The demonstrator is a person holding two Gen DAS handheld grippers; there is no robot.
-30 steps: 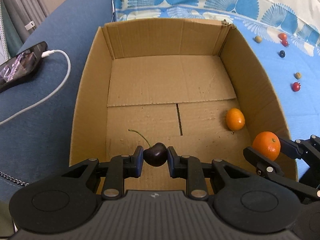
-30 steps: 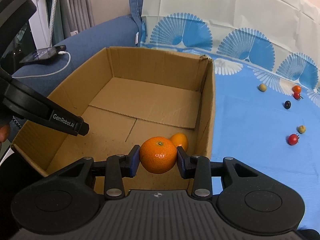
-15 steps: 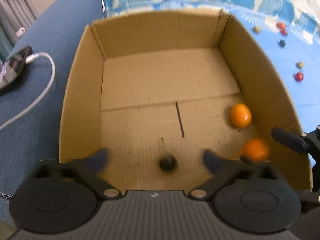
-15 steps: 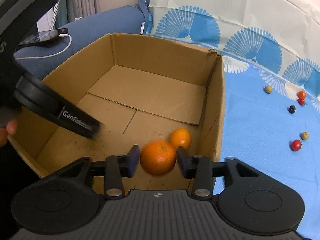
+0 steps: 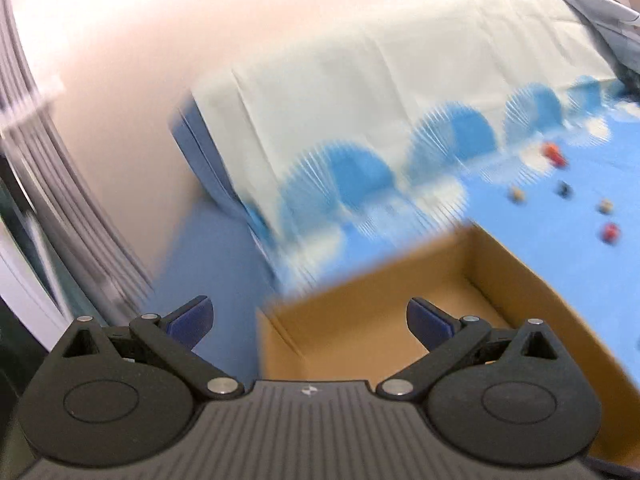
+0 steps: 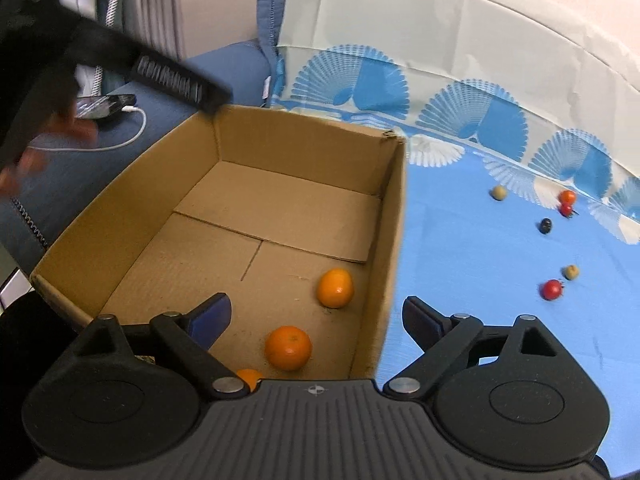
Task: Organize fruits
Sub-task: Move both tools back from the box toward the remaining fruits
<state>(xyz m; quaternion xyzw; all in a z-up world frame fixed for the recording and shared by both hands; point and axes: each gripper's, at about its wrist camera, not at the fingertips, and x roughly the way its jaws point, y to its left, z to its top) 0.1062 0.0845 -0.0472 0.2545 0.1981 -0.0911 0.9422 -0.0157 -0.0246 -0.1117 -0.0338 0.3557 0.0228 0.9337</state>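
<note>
– Since both grippers are empty, which one goes for the next fruit?
– I'd say the right gripper (image 6: 314, 306). Its jaws have just been opening and stand wide with nothing between them, above the box's (image 6: 394, 240) near right corner. Loose fruit lies on the cloth (image 6: 460, 264) beyond the box's right wall, ahead and to the right of those jaws.
– And the left gripper (image 5: 308, 308)?
– Also released, jaws just opened, nothing in them. It hangs over the box's left side, so the whole box sits between it and the loose fruit.
– Nearest piece?
– A red fruit (image 6: 552, 289), close to the right edge of the view, with a tan one (image 6: 571, 271) just beside it. Round, so no axis to line up with.
– Count them.
– Six on the cloth: three red, two tan, one dark (image 6: 545, 225). Four of them cluster farther back, by the cloth's fan border.
– In the box?
– Three oranges showing along the right wall: one (image 6: 335, 288) farthest, one (image 6: 288, 348) nearer, a third (image 6: 249, 376) half hidden behind the gripper body. Anything else there is hidden.
</note>
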